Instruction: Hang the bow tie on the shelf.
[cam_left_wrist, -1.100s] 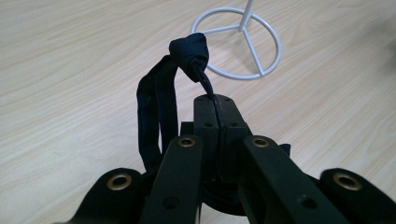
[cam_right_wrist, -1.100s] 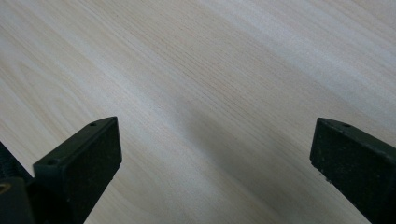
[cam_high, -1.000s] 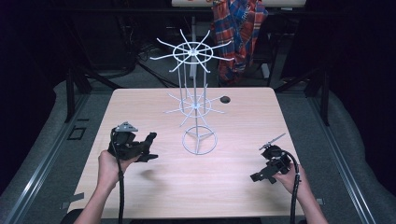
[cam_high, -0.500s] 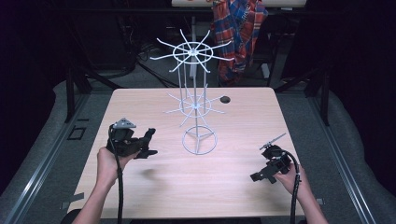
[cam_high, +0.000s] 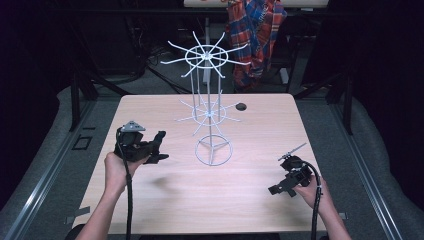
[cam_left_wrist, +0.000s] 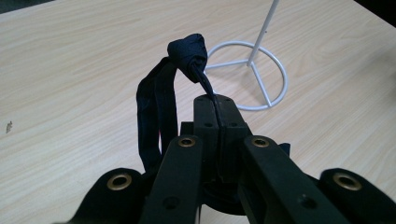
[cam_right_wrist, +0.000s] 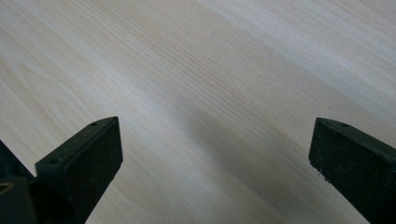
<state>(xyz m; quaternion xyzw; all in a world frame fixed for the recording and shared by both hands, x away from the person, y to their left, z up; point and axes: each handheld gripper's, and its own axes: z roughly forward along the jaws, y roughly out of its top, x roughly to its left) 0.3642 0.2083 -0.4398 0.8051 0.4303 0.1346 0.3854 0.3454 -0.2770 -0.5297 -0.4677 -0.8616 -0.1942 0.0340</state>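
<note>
My left gripper (cam_left_wrist: 217, 100) is shut on a thin end of a dark navy fabric band (cam_left_wrist: 189, 51), which has a knot just past the jaw tips and a loop hanging down on the left. In the high view, a hand holds this left gripper (cam_high: 159, 148) above the left side of the wooden table (cam_high: 165, 200), pointing right toward the white wire rack (cam_high: 212, 115). The rack's ring base (cam_left_wrist: 261, 79) lies just beyond the knot. My right gripper (cam_high: 276, 190) rests low at the table's front right, and my right gripper (cam_right_wrist: 215, 154) is open over bare wood.
The tall white wire rack has two tiers of spoke arms and stands at mid-table. A small black round spot (cam_high: 241, 106) sits behind it on the tabletop. A plaid shirt (cam_high: 257, 30) hangs beyond the far edge. The surroundings are dark.
The left gripper with the band has shifted slightly away from the front edge. The right gripper has stayed put.
</note>
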